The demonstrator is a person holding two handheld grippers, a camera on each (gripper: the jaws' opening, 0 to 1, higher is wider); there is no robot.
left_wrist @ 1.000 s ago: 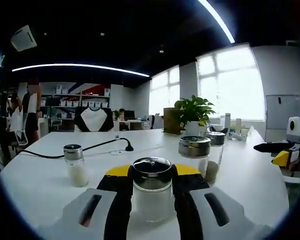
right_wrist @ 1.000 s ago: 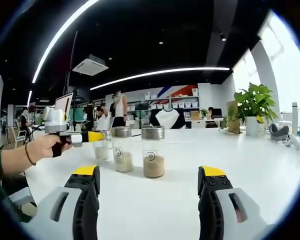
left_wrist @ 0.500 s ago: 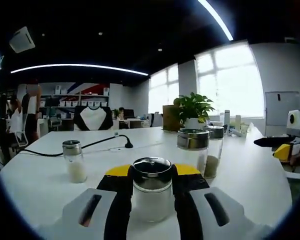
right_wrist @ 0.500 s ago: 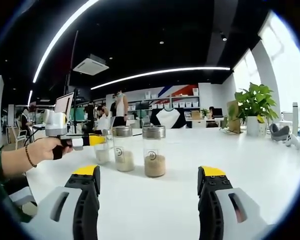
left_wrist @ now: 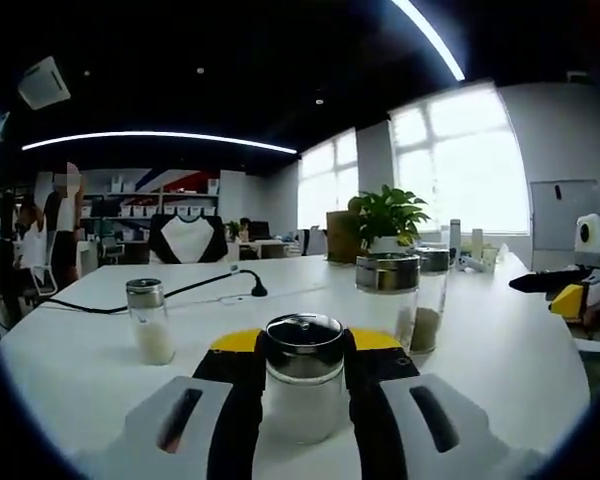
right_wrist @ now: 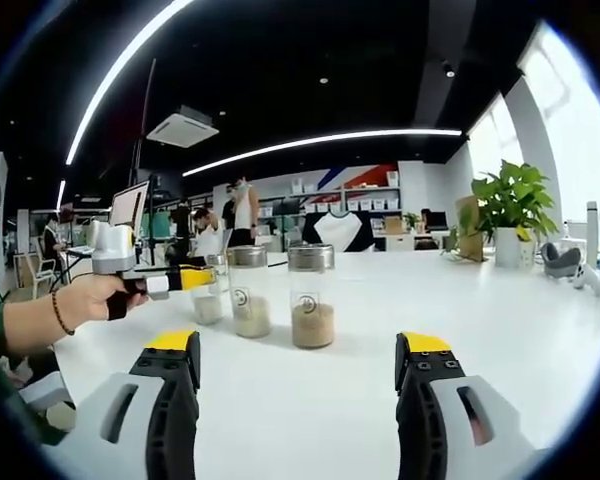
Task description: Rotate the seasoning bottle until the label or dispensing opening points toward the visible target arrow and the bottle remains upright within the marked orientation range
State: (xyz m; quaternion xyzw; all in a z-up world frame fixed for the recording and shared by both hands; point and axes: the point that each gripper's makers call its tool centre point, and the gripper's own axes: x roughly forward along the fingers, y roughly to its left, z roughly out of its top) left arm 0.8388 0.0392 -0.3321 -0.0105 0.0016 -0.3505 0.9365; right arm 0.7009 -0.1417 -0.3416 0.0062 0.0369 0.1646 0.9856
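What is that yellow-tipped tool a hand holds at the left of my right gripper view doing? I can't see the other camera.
Observer: That is the left gripper. In the left gripper view its jaws are shut on a seasoning bottle, which stands upright on the table.
Operator: Is anything else close to it?
Observer: Yes, a smaller bottle of white powder stands apart from it, off to that gripper's left.
Operator: And behind that?
Observer: A black cable snakes across the table beyond the small bottle.
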